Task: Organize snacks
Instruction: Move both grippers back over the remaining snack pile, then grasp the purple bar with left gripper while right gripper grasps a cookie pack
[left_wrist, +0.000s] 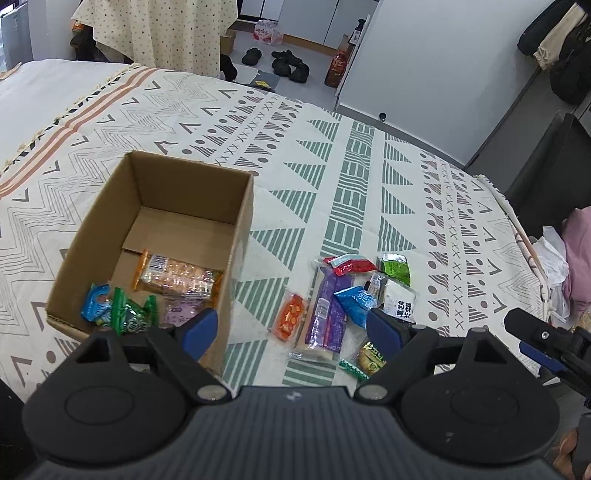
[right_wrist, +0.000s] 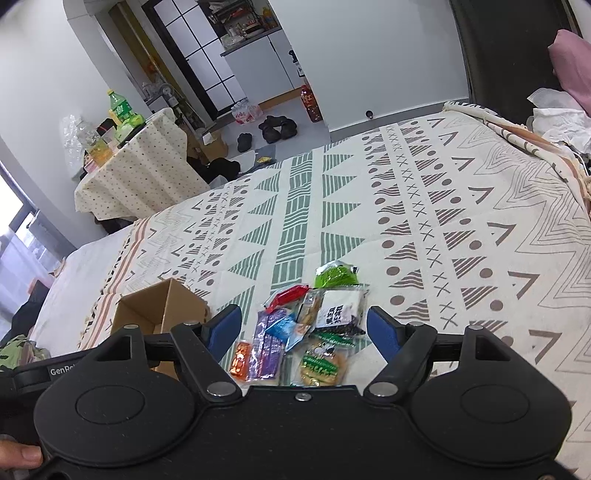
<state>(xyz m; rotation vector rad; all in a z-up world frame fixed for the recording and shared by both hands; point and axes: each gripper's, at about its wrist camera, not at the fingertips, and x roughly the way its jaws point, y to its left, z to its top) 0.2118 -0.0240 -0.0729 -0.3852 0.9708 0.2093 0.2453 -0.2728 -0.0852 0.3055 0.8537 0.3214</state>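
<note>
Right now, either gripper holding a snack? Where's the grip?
Nothing held. Left gripper is open, empty, above the box edge and loose snacks. Right gripper is open over the pile, pads touching nothing.

a bed (left_wrist: 369, 155) under a patterned blanket carries it all: an open cardboard box (left_wrist: 242, 206) sits on the left, and just beside it on the right lies a loose heap of snack packets (left_wrist: 332, 306), some overlapping, flat on the cloth.
</note>
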